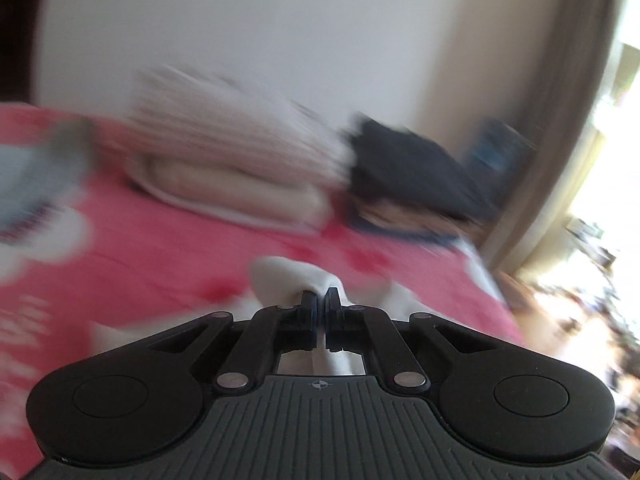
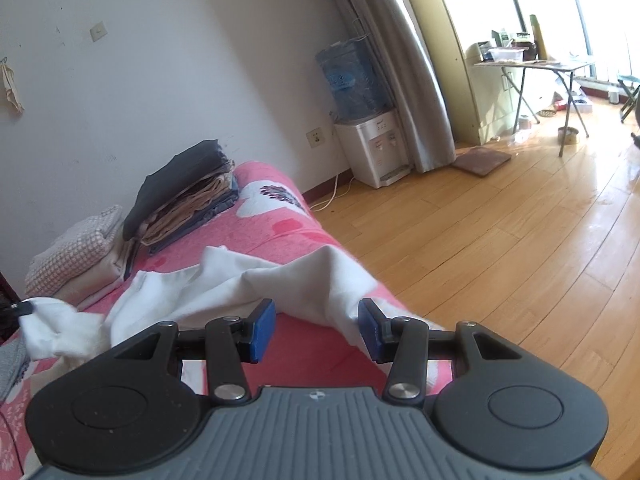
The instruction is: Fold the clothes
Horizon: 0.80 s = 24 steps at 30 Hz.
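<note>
A white garment lies crumpled across the pink bed cover. In the blurred left wrist view my left gripper is shut on a bunched fold of this white garment, held a little above the bed. The right wrist view shows that pinched end at the far left, under a dark fingertip. My right gripper stands open over the garment's near edge. Its blue pads are apart. The cloth drapes past the right pad, and bare pink cover shows between the two.
Two stacks of folded clothes sit against the wall: a checked beige stack and a stack topped by dark cloth. A grey garment lies at the left edge. Right of the bed are wooden floor and a water dispenser.
</note>
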Available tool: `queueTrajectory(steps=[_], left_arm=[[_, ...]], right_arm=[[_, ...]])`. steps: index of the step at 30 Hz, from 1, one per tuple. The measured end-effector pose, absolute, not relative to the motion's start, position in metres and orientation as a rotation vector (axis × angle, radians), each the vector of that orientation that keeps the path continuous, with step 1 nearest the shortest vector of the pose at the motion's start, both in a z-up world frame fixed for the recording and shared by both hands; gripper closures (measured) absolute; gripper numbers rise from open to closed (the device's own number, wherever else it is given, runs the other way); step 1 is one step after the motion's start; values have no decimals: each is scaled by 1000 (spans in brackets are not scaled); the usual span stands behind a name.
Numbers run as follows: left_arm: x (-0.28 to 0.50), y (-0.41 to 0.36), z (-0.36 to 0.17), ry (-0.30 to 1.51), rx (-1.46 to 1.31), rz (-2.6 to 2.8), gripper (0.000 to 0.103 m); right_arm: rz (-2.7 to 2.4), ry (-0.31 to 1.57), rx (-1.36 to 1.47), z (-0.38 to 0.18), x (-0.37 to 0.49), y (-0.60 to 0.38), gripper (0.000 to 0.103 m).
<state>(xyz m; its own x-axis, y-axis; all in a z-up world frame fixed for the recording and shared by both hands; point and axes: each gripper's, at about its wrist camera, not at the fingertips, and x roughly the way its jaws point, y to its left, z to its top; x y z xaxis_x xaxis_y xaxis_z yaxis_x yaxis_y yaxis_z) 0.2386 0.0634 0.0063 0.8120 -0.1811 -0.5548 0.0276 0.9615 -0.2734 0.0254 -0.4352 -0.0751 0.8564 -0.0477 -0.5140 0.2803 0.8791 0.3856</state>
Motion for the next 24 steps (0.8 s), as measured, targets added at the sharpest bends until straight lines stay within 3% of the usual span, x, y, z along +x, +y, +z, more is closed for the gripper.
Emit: queueTrajectory(steps=[6, 8, 11, 14, 16, 20, 24], left_arm=[[220, 169, 22, 609, -160, 386, 100], [222, 202, 6, 714, -213, 480, 83], [204, 241, -22, 849, -448, 590, 69], [176, 253, -34, 850, -603, 586, 61], [161, 254, -33, 849, -624, 572, 60], [132, 249, -13, 766, -589, 526, 49], [103, 234, 15, 680, -497, 484, 46]], right_arm=[[-155, 509, 465, -67, 21, -427, 54], [-146, 514, 467, -64, 21, -425, 54], [-118, 549, 475, -63, 23, -417, 53], [-80, 575, 472, -62, 21, -406, 52], [-57, 583, 457, -60, 17, -397, 45], [3, 616, 431, -57, 9, -378, 40], [73, 659, 409, -55, 5, -357, 38]])
